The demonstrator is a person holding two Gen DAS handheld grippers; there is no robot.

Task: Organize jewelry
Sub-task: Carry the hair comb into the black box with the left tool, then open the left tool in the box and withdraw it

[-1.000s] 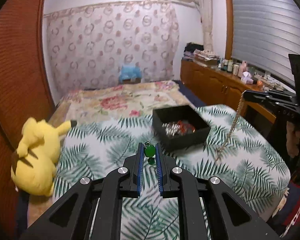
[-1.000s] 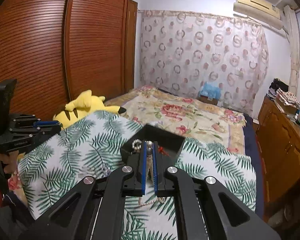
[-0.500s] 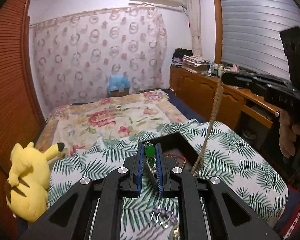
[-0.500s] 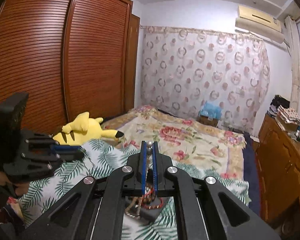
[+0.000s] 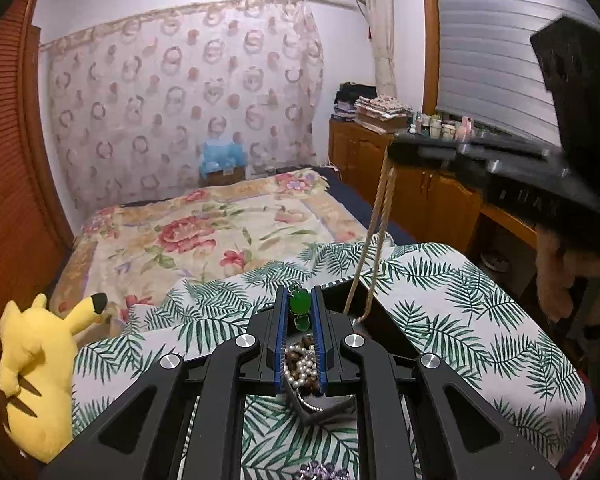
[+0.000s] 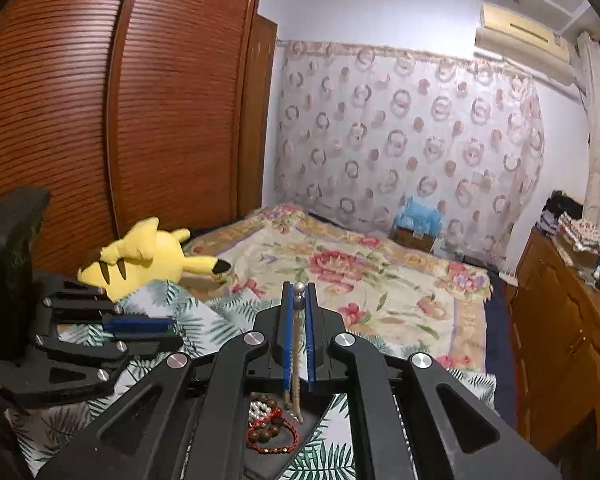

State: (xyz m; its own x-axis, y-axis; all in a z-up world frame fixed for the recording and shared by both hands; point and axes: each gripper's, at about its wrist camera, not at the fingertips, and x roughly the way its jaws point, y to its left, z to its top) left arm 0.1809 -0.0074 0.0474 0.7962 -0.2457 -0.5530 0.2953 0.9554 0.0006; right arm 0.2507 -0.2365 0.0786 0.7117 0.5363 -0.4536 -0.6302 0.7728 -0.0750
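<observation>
The left claw [image 5: 300,312] is clamped on a green bead pendant [image 5: 299,303], which sits between its blue-lined fingertips, a smaller green bead just below the large one. Directly beneath this claw lies the black jewelry box [image 5: 384,322], and through the gap between the fingers a heap of pearl and brown bead strands [image 5: 302,364] shows inside it. The box rests on a palm-leaf cloth [image 5: 460,312] spread over the surface below both claws.

The right claw [image 6: 299,300] is pressed together on a pale rope-like chain [image 6: 296,348] topped with two silver balls; the chain hangs straight down from its tips, its lower end reaching into the box, beside a red beaded bracelet [image 6: 272,436] and brown beads. From the left camera this chain drops from the right claw, ahead and to the right, down behind the left claw's tips.

A yellow plush toy [image 5: 36,368] lies far to the left of the left claw, on the bed [image 5: 188,232] beyond.
</observation>
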